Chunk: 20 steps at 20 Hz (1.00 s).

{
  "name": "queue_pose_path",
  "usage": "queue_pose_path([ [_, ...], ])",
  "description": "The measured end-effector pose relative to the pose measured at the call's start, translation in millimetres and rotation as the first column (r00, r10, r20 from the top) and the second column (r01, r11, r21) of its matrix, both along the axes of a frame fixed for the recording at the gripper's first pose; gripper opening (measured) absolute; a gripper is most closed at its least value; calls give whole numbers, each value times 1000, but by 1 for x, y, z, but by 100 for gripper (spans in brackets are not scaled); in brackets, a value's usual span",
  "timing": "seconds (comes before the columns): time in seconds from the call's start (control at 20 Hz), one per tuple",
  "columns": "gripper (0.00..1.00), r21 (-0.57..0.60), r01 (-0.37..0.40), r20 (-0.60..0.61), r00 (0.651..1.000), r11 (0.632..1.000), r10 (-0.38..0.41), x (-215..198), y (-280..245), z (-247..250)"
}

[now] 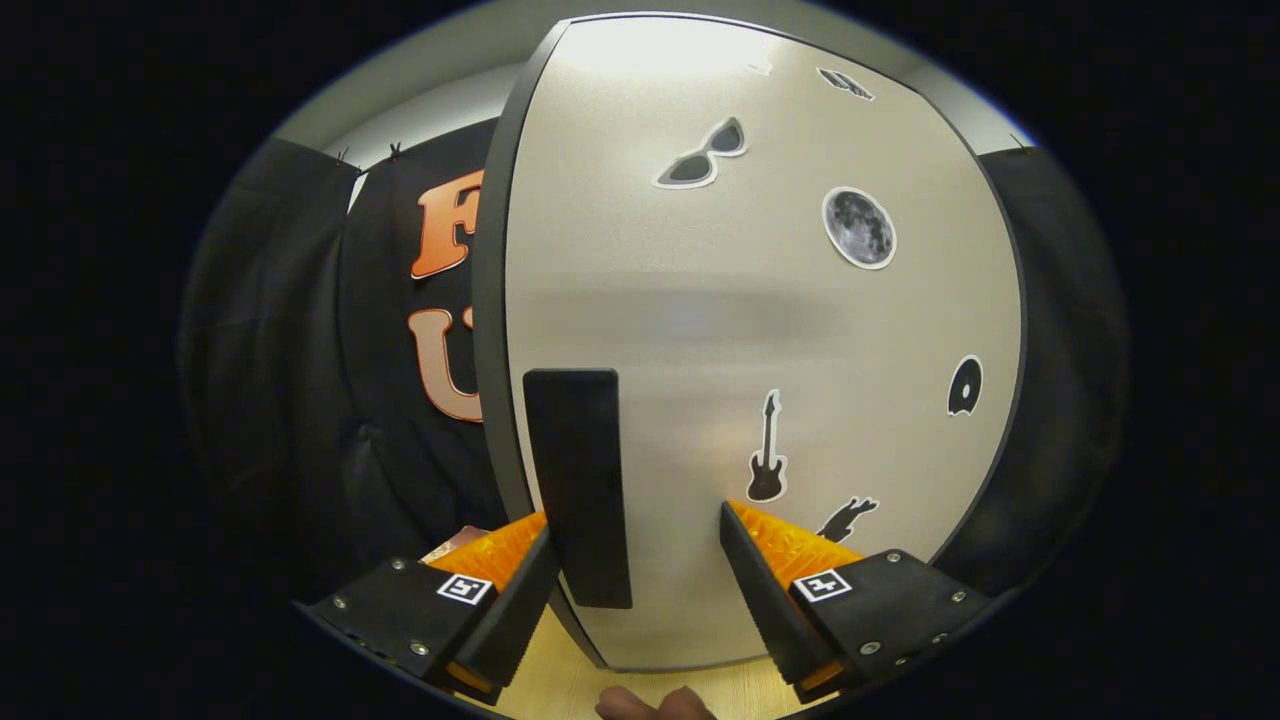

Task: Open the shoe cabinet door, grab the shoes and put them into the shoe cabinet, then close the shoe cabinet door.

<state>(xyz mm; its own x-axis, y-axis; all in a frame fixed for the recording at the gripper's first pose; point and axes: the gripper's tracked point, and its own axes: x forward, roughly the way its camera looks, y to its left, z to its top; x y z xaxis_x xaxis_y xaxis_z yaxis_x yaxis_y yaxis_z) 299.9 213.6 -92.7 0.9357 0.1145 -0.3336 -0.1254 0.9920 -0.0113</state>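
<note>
Right in front of my gripper (640,525) stands the shoe cabinet door (760,330), pale, closed and dotted with stickers: sunglasses (703,155), a moon (859,228), a guitar (766,452). My fingers are spread apart, pressing on nothing; the door's dark upright handle (578,485) rises between them, close by the left finger, though I cannot tell if it touches. Nearest me, a hand (655,704) shows over the wooden floor (560,685).
</note>
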Motion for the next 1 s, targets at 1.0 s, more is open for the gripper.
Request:
queue_pose_path([
  [1.0,94,-9,37,66,997,999,-37,-189,-79,114],
])
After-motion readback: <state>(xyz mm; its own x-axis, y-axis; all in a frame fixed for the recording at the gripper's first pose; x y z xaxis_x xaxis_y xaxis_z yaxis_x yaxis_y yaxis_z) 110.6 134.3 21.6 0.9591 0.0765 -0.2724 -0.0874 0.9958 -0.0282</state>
